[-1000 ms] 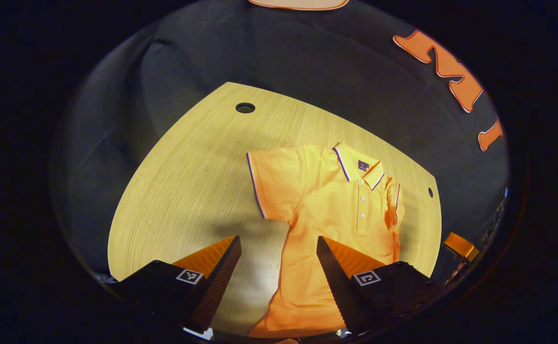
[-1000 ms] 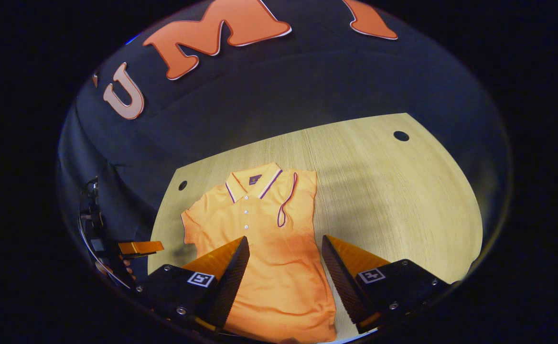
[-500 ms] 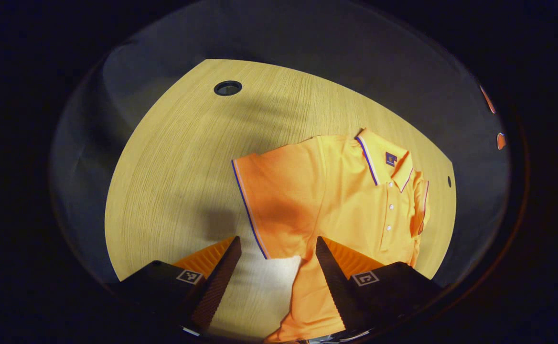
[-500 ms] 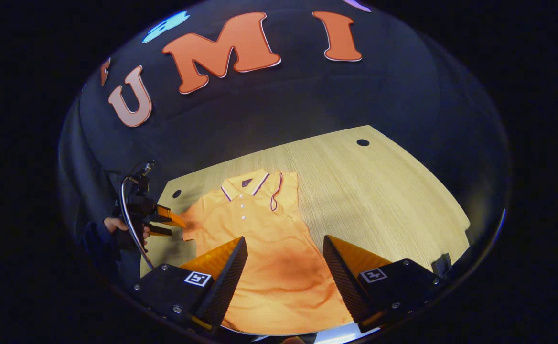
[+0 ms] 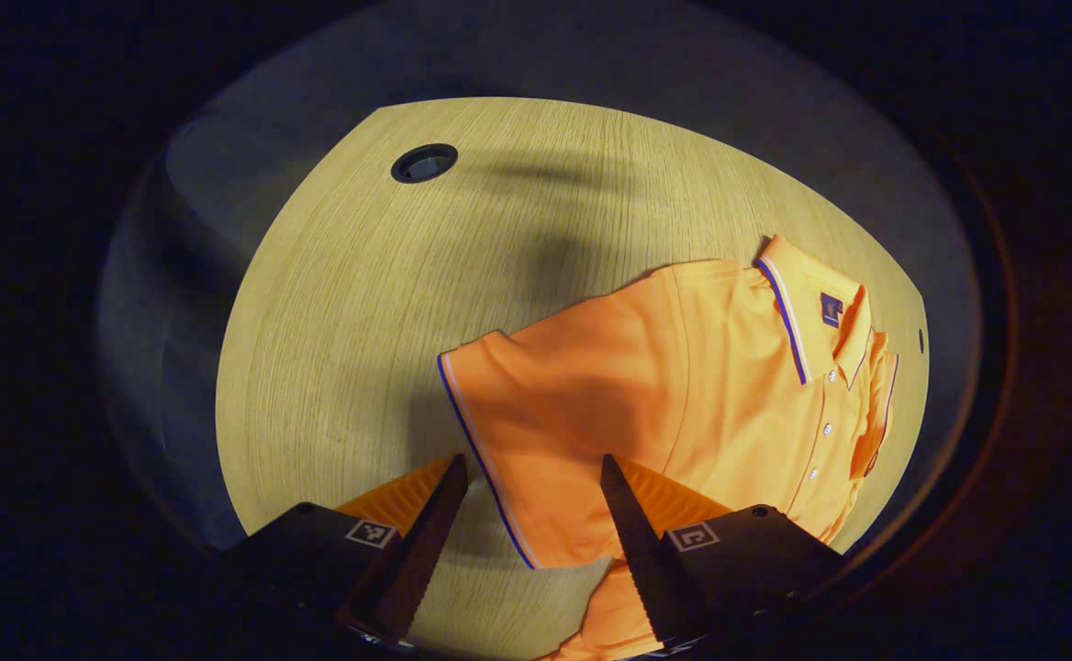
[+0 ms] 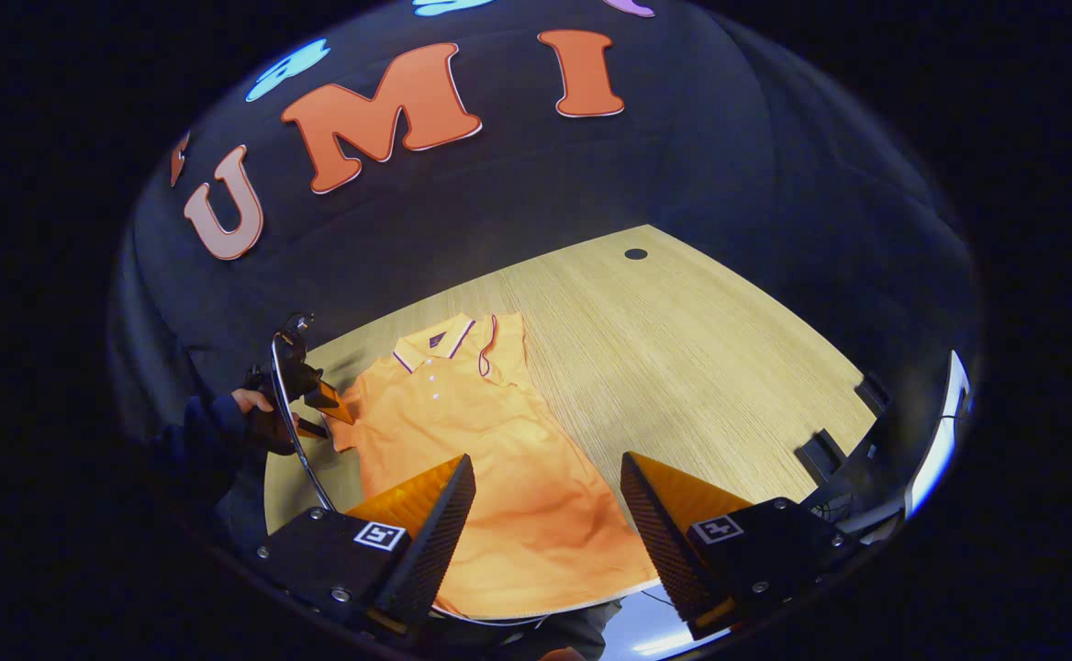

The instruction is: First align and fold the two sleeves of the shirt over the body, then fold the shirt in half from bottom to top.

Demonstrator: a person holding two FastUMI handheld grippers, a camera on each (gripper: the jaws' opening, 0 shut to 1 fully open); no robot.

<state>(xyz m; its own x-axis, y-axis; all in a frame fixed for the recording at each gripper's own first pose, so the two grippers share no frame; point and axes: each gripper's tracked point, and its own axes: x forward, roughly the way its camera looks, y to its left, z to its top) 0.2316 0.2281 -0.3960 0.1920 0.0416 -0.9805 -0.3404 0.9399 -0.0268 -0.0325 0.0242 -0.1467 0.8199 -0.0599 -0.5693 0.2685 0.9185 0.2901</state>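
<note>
Over the last second the left gripper (image 5: 527, 528) has closed in on the orange polo shirt (image 5: 683, 404), so that its open jaws now bracket the trimmed cuff of the flat left sleeve (image 5: 536, 413) without pinching it; this sleeve fold is judged imminent, not begun. The right gripper (image 6: 545, 523) has drawn back, jaws open and empty above the hem, while the right sleeve (image 6: 504, 344) already lies folded over the body. The shirt lies flat on the wooden table (image 6: 701, 367), collar toward the booth wall, hem toward the person, long axis running collar to hem.
</note>
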